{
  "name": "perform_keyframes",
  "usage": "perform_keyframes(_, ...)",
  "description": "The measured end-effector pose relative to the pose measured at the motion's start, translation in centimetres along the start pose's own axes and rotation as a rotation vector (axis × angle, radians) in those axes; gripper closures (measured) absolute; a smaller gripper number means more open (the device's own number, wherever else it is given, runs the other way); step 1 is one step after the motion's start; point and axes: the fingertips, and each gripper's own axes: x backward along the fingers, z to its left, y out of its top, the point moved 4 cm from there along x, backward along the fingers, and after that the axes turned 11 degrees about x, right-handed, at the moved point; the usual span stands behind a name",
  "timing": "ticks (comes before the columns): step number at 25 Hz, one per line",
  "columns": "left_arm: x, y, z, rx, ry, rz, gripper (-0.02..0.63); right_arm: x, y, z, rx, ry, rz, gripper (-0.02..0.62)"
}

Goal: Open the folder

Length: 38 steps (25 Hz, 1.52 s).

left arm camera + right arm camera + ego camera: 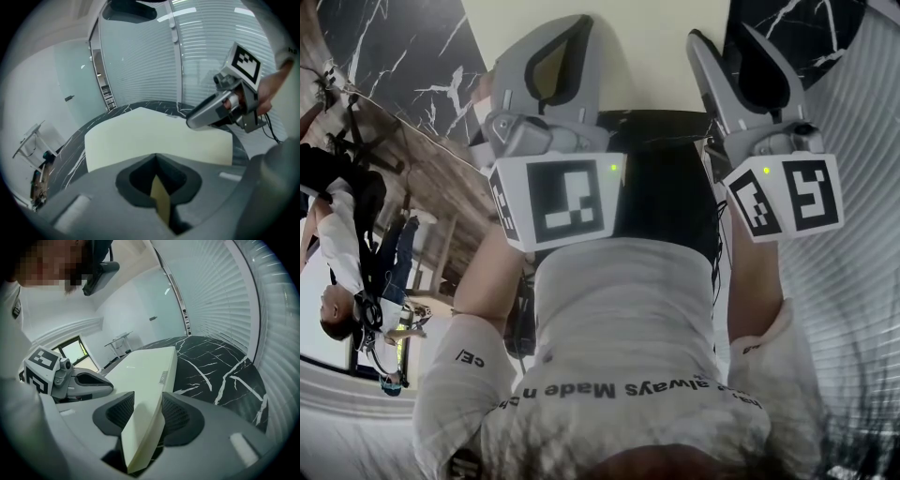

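A cream folder [154,136] lies flat on the black marble table [215,366]. In the head view it is the pale sheet [647,47] past both grippers. My left gripper [157,161] is at the folder's near edge, shut on a thin cream flap of it that shows edge-on between the pads. My right gripper [143,411] is at the folder's [145,376] near right corner. That thick corner lies between its wide-set jaws, which stand open around it. Each gripper shows in the other's view, the right [190,123] and the left [110,385], close together over the folder.
A curved wall of white blinds [243,310] runs close behind the table's far and right side. A light stand [119,341] is beyond the table. Another person [337,234] sits on the floor at the left. Bare marble shows on both sides of the folder.
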Motion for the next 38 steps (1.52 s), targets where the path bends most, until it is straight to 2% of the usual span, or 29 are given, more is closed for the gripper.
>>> perform_keyframes(17,0.1,0.3,-0.2,0.004,-0.004,-0.002,0.604,0.7,0.4,0.9,-0.046,-0.001,-0.007,0.350)
perform_keyframes(22,0.1,0.2,-0.2,0.003,-0.001,-0.003,0.604,0.7,0.3,1.2,-0.066,0.003,-0.018,0.360)
perform_keyframes(24,0.1,0.2,-0.2,0.003,-0.001,-0.003,0.604,0.8,0.3,1.1,-0.093,0.007,-0.025,0.363)
perform_keyframes(28,0.1,0.2,-0.3,0.005,-0.004,0.002,0.606,1.1,0.4,0.5,-0.224,0.035,-0.059,0.394)
perform_keyframes(32,0.1,0.2,-0.2,0.010,-0.011,0.007,0.606,1.3,0.6,0.1,-0.324,0.071,-0.081,0.396)
perform_keyframes(38,-0.1,0.1,-0.1,0.012,-0.014,0.025,0.606,1.6,1.4,0.1,-0.365,0.100,-0.112,0.411)
